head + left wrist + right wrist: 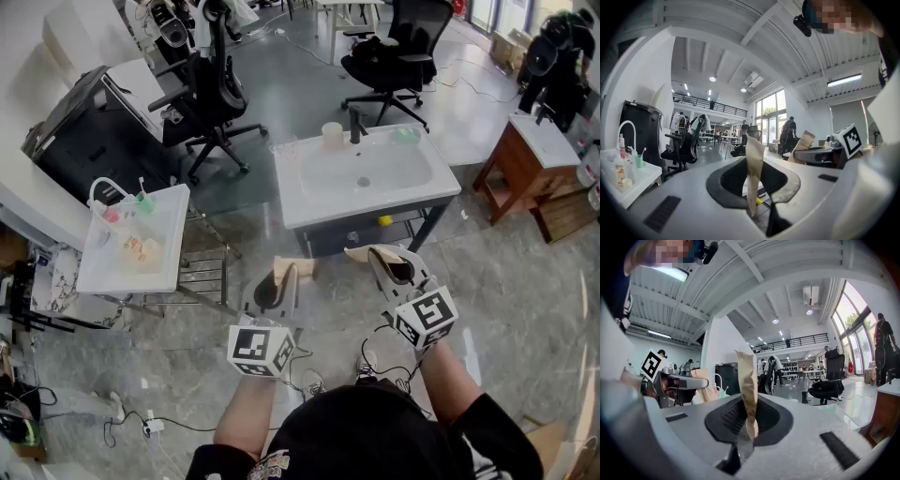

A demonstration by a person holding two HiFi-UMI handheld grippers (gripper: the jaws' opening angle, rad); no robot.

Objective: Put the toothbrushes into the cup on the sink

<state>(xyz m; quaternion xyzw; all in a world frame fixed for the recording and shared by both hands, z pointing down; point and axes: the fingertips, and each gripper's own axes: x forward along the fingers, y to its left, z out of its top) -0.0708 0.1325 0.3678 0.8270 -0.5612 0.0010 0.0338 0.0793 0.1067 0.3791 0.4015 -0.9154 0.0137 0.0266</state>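
Hovering level before the sink (309,202), the left tongs (292,269) and right tongs (375,253) are both clenched on nothing. A beige cup (332,135) stands at the sink's back left rim. Left of the sink, toothbrushes (142,186) stand in a green cup (144,201) on a white table (112,272).

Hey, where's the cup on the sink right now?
In the head view, the beige cup stands on the far left corner of the white sink, just left of the black faucet.

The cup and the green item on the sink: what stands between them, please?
The black faucet, on the sink's back edge; the head view shows it.
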